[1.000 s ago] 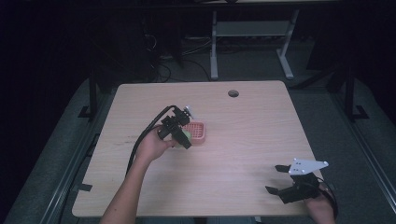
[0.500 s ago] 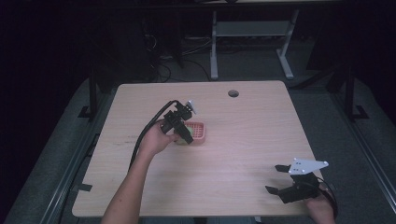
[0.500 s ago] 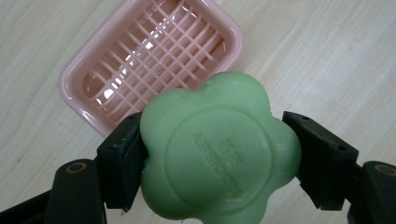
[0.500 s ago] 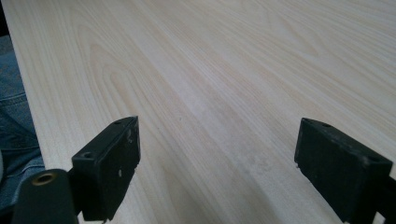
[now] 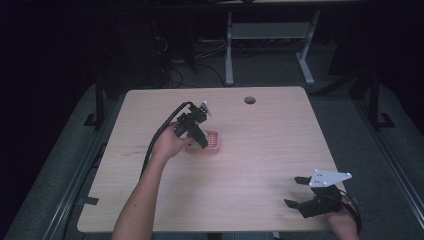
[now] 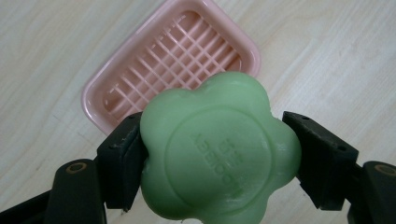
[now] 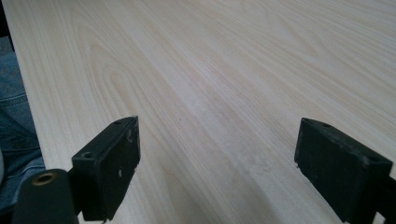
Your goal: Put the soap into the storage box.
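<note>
A green flower-shaped soap bar (image 6: 219, 154) is clamped between the jaws of my left gripper (image 6: 215, 158), held just above a pink slatted soap dish (image 6: 159, 60) on the wooden table. From above, the left gripper (image 5: 197, 134) hovers over the left part of the pink soap dish (image 5: 212, 142) near the table's middle. My right gripper (image 5: 295, 192) rests near the front right corner, jaws wide apart. In the right gripper view, the right gripper (image 7: 217, 168) has only bare wood between its jaws.
The wooden table (image 5: 260, 150) has a round cable hole (image 5: 249, 100) at the back. Dark floor, cables and a white desk frame (image 5: 270, 35) lie beyond the far edge. Blue denim (image 7: 14, 107) shows past the near table edge.
The left gripper with the soap has shifted slightly toward the dish. The right gripper has stayed still.
</note>
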